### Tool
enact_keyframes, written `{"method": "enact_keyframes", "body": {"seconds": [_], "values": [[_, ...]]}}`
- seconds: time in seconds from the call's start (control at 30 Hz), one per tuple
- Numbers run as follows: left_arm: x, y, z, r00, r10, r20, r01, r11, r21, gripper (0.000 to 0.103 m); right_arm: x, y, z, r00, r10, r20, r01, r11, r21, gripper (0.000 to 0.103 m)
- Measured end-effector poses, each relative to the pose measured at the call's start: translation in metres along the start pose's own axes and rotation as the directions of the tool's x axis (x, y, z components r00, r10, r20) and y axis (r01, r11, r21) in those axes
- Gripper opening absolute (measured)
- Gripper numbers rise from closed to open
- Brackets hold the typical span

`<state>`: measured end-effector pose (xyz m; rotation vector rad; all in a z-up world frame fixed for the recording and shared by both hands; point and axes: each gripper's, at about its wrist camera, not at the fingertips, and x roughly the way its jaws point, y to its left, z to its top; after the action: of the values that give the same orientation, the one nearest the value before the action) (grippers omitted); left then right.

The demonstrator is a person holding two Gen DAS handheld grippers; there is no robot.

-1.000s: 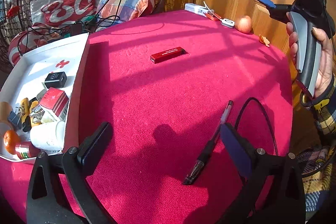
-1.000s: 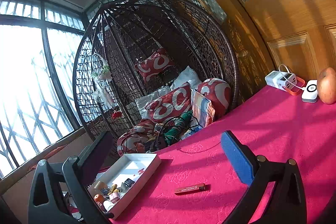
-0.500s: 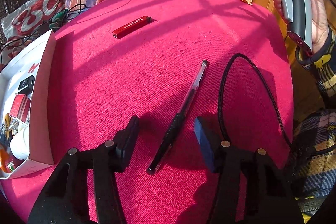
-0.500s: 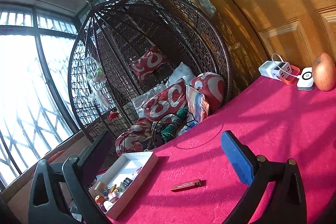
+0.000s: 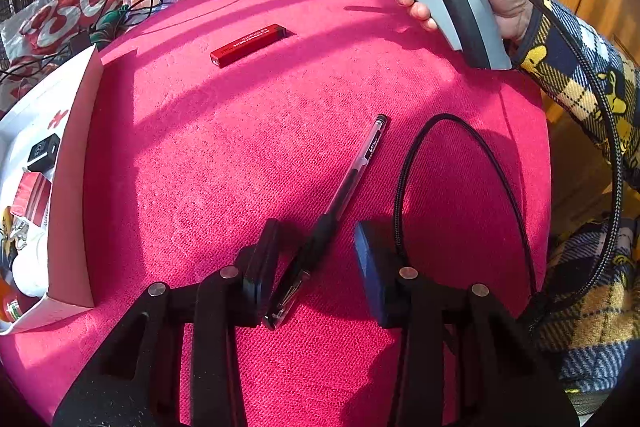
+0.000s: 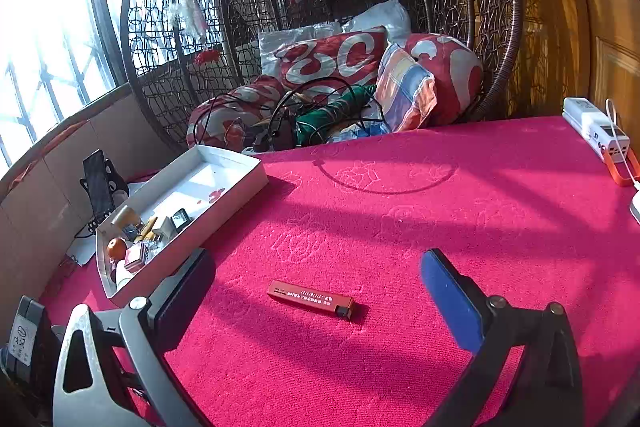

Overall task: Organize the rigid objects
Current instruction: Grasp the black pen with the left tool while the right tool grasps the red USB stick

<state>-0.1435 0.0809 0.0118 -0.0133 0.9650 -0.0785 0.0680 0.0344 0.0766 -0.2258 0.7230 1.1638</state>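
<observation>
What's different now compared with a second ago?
The left gripper has come down over the pen and its jaws have just been closing around it; the pen lies between them, one pad apparently still clear. The right gripper has swung down from facing the hanging chair to face the red case, jaws wide. Pen, case and white box lie where they were.

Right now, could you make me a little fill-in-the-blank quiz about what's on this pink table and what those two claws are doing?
1. Between the fingers of the left claw lies a black-and-clear ballpoint ____.
2. The right claw hangs wide open over a small flat ____ rectangular case.
3. The white cardboard box holding small items sits at the ____ edge of the pink cloth-covered table in the right claw's view.

Missing words: pen; red; left
</observation>
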Motion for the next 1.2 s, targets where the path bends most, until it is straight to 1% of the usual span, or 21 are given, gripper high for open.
{"method": "enact_keyframes", "body": {"seconds": [0.03,0.07,0.1,0.13,0.2,0.27,0.3,0.4,0.43,0.5,0.57,0.6,0.67,0.73,0.8,0.83,0.87,0.9,1.0,1.1,1.2], "values": [[-0.001,0.004,0.0,1.0,0.018,0.011,-0.018,1.0,-0.025,0.024,0.016,0.001,0.001,0.999,0.017,-0.046,-0.018,1.0,-0.009,0.103],[-0.001,0.009,-0.001,0.999,0.027,0.021,-0.026,0.998,-0.052,0.015,0.029,0.002,0.001,0.996,0.037,-0.075,-0.038,0.999,-0.01,0.103],[-0.001,0.013,-0.002,0.998,0.051,0.031,-0.049,0.996,-0.078,0.01,0.041,0.005,0.001,0.993,0.066,-0.097,-0.067,0.998,-0.009,0.103],[-0.002,0.018,-0.003,0.997,0.075,0.037,-0.071,0.993,-0.099,0.01,0.051,0.007,0.001,0.989,0.093,-0.116,-0.094,0.996,-0.002,0.103],[-0.003,0.027,-0.004,0.995,0.085,0.046,-0.078,0.986,-0.146,0.01,0.066,0.011,-0.001,0.978,0.139,-0.158,-0.138,0.99,0.016,0.103],[-0.004,0.036,-0.005,0.989,0.143,0.047,-0.132,0.974,-0.184,0.01,0.075,0.018,-0.007,0.96,0.179,-0.214,-0.181,0.983,0.009,0.098],[-0.005,0.042,-0.006,0.987,0.156,0.051,-0.141,0.967,-0.213,0.009,0.072,0.023,-0.011,0.962,0.167,-0.218,-0.177,0.984,-0.029,0.096],[-0.008,0.056,-0.01,0.976,0.209,0.054,-0.184,0.937,-0.296,0.01,0.06,0.034,-0.024,0.949,0.158,-0.274,-0.191,0.976,-0.1,0.095],[-0.008,0.058,-0.011,0.977,0.206,0.058,-0.178,0.934,-0.309,0.009,0.055,0.038,-0.029,0.945,0.157,-0.287,-0.197,0.973,-0.118,0.093],[-0.008,0.054,-0.01,0.974,0.219,0.054,-0.192,0.932,-0.307,0.011,0.044,0.047,-0.039,0.94,0.145,-0.308,-0.204,0.965,-0.167,0.084],[-0.006,0.051,-0.009,0.973,0.224,0.047,-0.199,0.93,-0.308,0.016,0.04,0.054,-0.045,0.944,0.105,-0.312,-0.179,0.959,-0.219,0.069],[-0.006,0.051,-0.008,0.975,0.219,0.046,-0.194,0.93,-0.312,0.02,0.04,0.055,-0.046,0.948,0.077,-0.307,-0.155,0.959,-0.237,0.066],[-0.006,0.049,-0.009,0.976,0.213,0.046,-0.188,0.931,-0.314,0.026,0.044,0.055,-0.044,0.956,0.034,-0.292,-0.11,0.963,-0.248,0.055],[-0.005,0.042,-0.011,0.969,0.243,0.051,-0.217,0.928,-0.303,0.027,0.048,0.057,-0.042,0.961,-0.011,-0.277,-0.064,0.963,-0.261,0.051],[-0.003,0.036,-0.01,0.959,0.279,0.055,-0.254,0.928,-0.274,0.027,0.051,0.066,-0.044,0.961,-0.09,-0.26,0.002,0.947,-0.321,0.045],[-0.003,0.035,-0.01,0.96,0.272,0.059,-0.248,0.931,-0.269,0.025,0.051,0.07,-0.045,0.962,-0.111,-0.25,0.02,0.94,-0.339,0.04],[-0.003,0.036,-0.011,0.965,0.254,0.067,-0.227,0.934,-0.275,0.016,0.05,0.072,-0.045,0.962,-0.112,-0.249,0.023,0.942,-0.334,0.029],[-0.004,0.039,-0.012,0.967,0.244,0.072,-0.214,0.933,-0.29,0.009,0.049,0.074,-0.046,0.961,-0.125,-0.246,0.037,0.942,-0.335,0.018],[-0.009,0.046,-0.014,0.968,0.234,0.09,-0.193,0.924,-0.33,0.009,0.041,0.08,-0.048,0.964,-0.182,-0.191,0.108,0.932,-0.346,0.015],[-0.014,0.046,-0.015,0.967,0.229,0.111,-0.179,0.922,-0.343,0.009,0.029,0.08,-0.045,0.974,-0.167,-0.153,0.113,0.944,-0.309,0.015],[-0.017,0.041,-0.013,0.966,0.223,0.128,-0.169,0.926,-0.338,0.009,0.019,0.084,-0.039,0.978,-0.17,-0.121,0.125,0.942,-0.311,0.015]]}}
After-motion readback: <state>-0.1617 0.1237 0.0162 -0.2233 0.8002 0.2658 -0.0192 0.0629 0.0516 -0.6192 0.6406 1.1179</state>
